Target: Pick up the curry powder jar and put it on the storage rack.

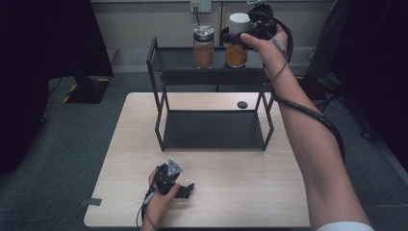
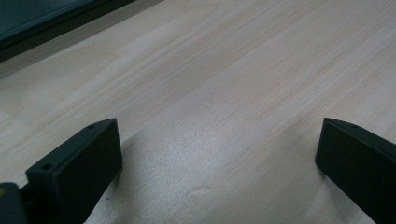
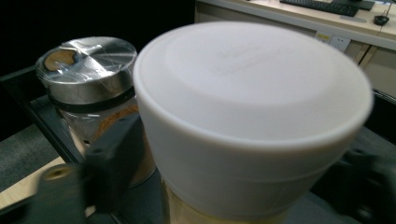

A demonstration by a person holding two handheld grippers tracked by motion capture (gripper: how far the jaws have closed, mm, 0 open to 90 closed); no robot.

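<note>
A glass jar with a white lid [image 1: 237,52] [image 3: 252,93] and orange-brown contents stands at the right end of the top shelf of a black two-tier rack [image 1: 178,58]. My right gripper [image 1: 236,38] [image 3: 243,172] reaches it from the right, its jaws pressed on either side just below the lid, shut on the jar. To its left stands a second jar with a silver lid [image 1: 204,45] [image 3: 88,70]. My left gripper [image 1: 185,190] [image 2: 219,158] rests low on the wooden table [image 1: 240,183] near the front edge, open, with bare wood between its jaws.
The rack's lower shelf [image 1: 214,130] sits on the table's far half. A small black disc [image 1: 242,104] lies on the table behind the rack. A strip of grey tape [image 1: 94,201] sticks out at the table's front left edge. A dark stand is at the far left.
</note>
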